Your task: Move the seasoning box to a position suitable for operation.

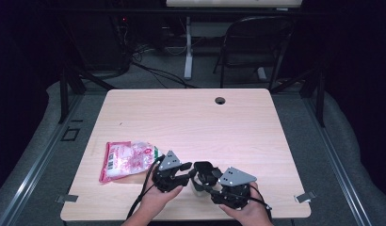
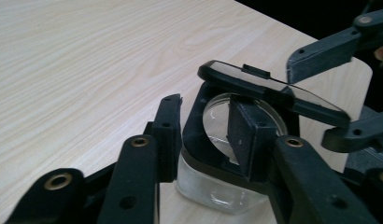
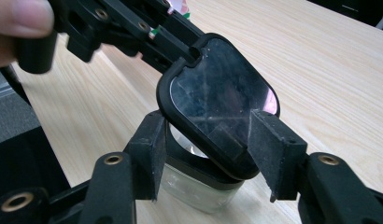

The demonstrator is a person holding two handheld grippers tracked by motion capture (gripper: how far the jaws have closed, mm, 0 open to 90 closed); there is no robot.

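A small clear jar (image 2: 217,191) with a black rim stands near the table's front edge (image 1: 197,187). Its hinged black lid (image 3: 217,93) tilts up over the mouth, raised on the side toward my left gripper. My left gripper (image 2: 208,121) is open: one jaw stands beside the rim, the other over the mouth under the lid, with gaps around the rim. My right gripper (image 3: 210,149) flanks the jar (image 3: 194,186) at the lid's low end, its pads against the sides. In the high view both grippers, left (image 1: 188,175) and right (image 1: 207,186), meet at the jar.
A pink and white snack packet (image 1: 127,160) lies on the wooden table (image 1: 191,117), left of my left hand. A cable hole (image 1: 220,100) sits near the far edge. A black chair (image 1: 257,42) and desk legs stand beyond the table.
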